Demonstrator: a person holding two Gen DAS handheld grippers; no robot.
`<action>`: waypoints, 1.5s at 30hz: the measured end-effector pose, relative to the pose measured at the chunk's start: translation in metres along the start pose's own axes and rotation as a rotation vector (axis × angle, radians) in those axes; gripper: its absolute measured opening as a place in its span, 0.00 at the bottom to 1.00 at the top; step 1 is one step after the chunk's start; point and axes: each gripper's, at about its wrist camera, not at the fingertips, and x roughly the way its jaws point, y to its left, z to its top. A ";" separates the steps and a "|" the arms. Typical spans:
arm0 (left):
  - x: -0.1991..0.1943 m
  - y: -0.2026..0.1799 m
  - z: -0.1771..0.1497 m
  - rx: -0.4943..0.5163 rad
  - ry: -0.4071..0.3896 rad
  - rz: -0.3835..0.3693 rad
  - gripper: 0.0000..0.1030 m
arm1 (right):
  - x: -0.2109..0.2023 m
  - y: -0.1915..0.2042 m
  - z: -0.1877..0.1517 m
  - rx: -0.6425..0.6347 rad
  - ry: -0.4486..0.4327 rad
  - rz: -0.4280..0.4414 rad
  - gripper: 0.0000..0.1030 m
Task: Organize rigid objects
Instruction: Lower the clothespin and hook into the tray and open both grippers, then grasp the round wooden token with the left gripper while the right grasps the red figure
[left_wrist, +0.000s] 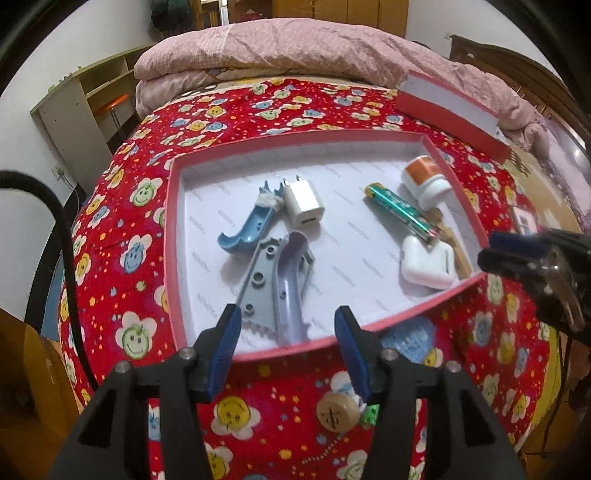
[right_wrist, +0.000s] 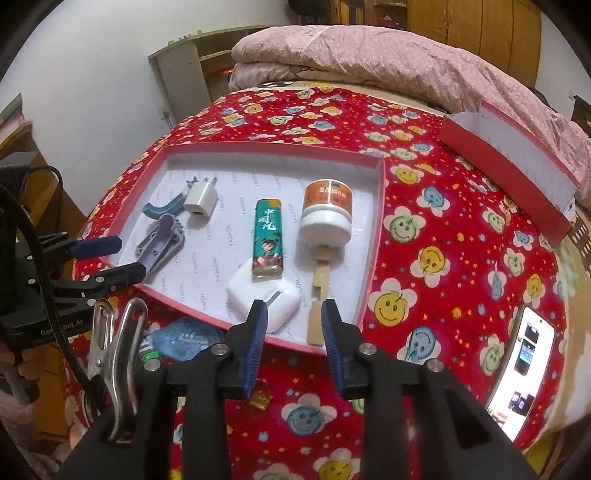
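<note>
Claws both gape with nothing held: left claw (left_wrist: 288, 328) and right claw (right_wrist: 294, 321) hover at the pink tray's (left_wrist: 171, 236) near rim; charger (left_wrist: 304, 205), lighter (right_wrist: 266, 238) and jar (right_wrist: 325, 212) lie inside

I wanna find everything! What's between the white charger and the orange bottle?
The green lighter lies between the white charger and the orange bottle, on the box's bare white floor. The right wrist view shows it best.
</note>
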 end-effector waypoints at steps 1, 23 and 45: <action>-0.002 -0.001 -0.002 0.000 -0.002 -0.004 0.54 | -0.002 0.001 -0.002 -0.002 0.000 0.002 0.30; -0.009 -0.003 -0.061 -0.038 0.047 -0.025 0.54 | 0.002 0.016 -0.063 -0.012 0.087 0.003 0.30; 0.005 0.002 -0.082 -0.053 0.051 0.065 0.54 | 0.025 0.027 -0.082 -0.077 0.135 -0.029 0.30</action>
